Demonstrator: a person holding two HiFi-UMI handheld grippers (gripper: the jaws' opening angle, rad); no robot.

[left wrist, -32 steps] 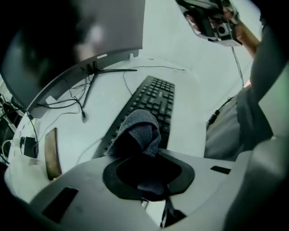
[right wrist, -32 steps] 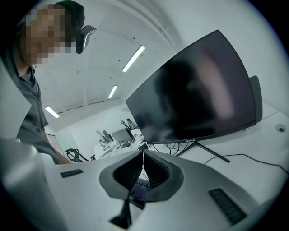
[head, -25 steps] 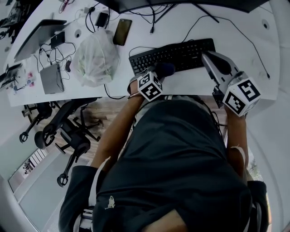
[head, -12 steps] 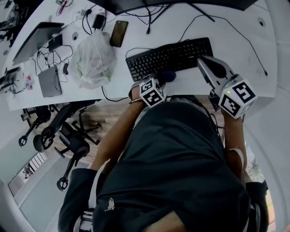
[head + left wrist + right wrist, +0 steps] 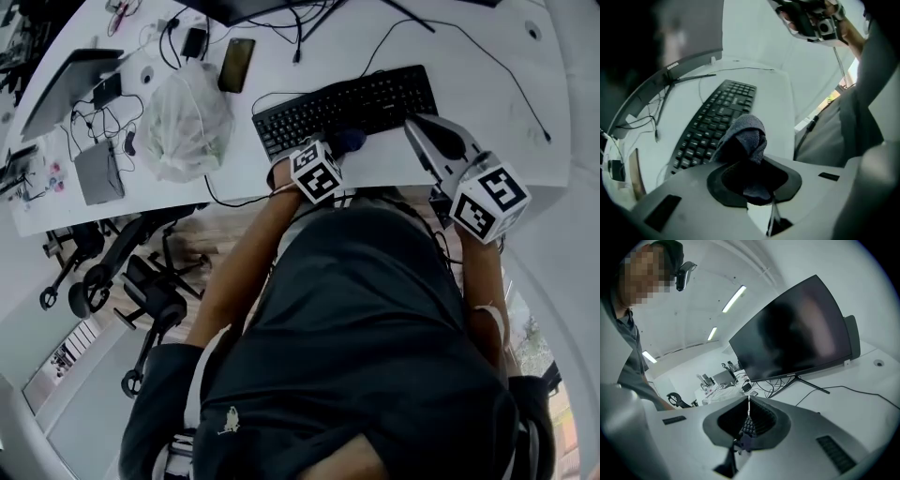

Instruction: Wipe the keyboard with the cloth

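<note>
A black keyboard [image 5: 347, 105] lies on the white desk [image 5: 487, 103]. My left gripper [image 5: 339, 148] is shut on a dark blue cloth [image 5: 351, 140], held just at the keyboard's near edge, around its middle. In the left gripper view the cloth [image 5: 746, 137] bunches out of the jaws above the keyboard [image 5: 710, 126]; I cannot tell whether it touches the keys. My right gripper [image 5: 419, 129] hovers by the keyboard's right end, jaws shut with nothing in them. In the right gripper view its jaws [image 5: 748, 422] meet in a thin seam.
A plastic bag [image 5: 187, 120], a phone [image 5: 234, 64], a laptop [image 5: 67, 80] and cables lie on the desk's left half. Office chairs [image 5: 131, 277] stand below the desk edge at left. A dark monitor [image 5: 797, 333] stands behind the keyboard.
The head camera has shifted a little. My left gripper with the cloth has edged slightly right along the keyboard's near edge. The right gripper has barely moved.
</note>
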